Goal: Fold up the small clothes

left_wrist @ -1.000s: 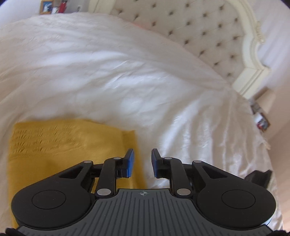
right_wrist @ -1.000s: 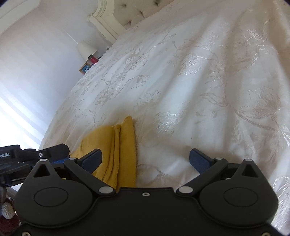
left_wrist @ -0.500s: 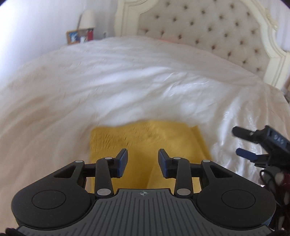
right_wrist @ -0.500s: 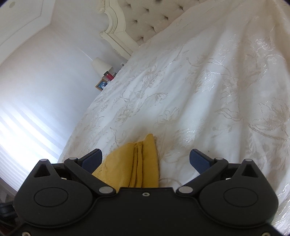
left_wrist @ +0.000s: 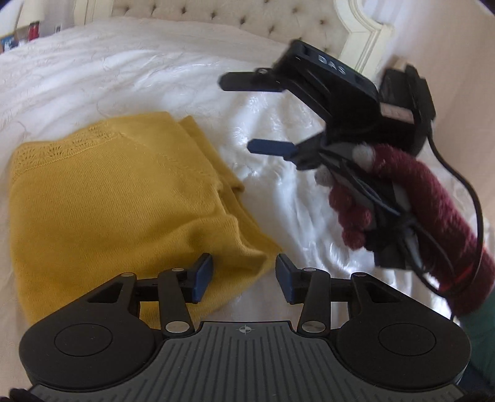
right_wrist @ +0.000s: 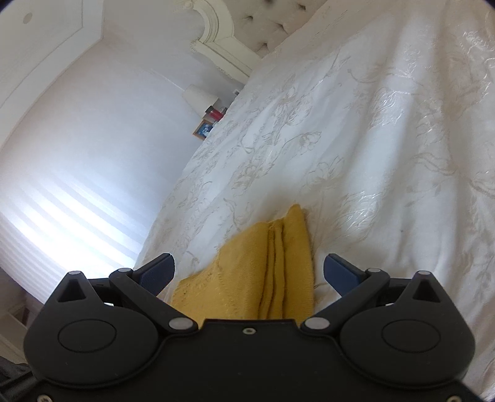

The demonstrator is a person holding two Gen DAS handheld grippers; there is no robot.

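Note:
A folded mustard-yellow knit garment [left_wrist: 117,198] lies on the white bedspread [left_wrist: 154,71]. My left gripper [left_wrist: 244,273] is open and empty, hovering over the garment's near right corner. My right gripper [left_wrist: 250,114] shows in the left wrist view to the right of the garment, open and empty, held by a hand in a maroon glove [left_wrist: 402,198]. In the right wrist view the garment [right_wrist: 263,266] lies folded in layers between the wide-open right gripper's [right_wrist: 249,272] fingers, below them.
A tufted cream headboard [left_wrist: 235,18] stands at the far end of the bed. A bedside lamp [right_wrist: 199,97] and small framed picture [right_wrist: 202,130] sit beside the bed. A black cable [left_wrist: 464,185] hangs from the right gripper.
My left gripper has swung its view right and opened wider, now over the garment's right corner. The right gripper has come into its view and tilted upward. The garment stays put.

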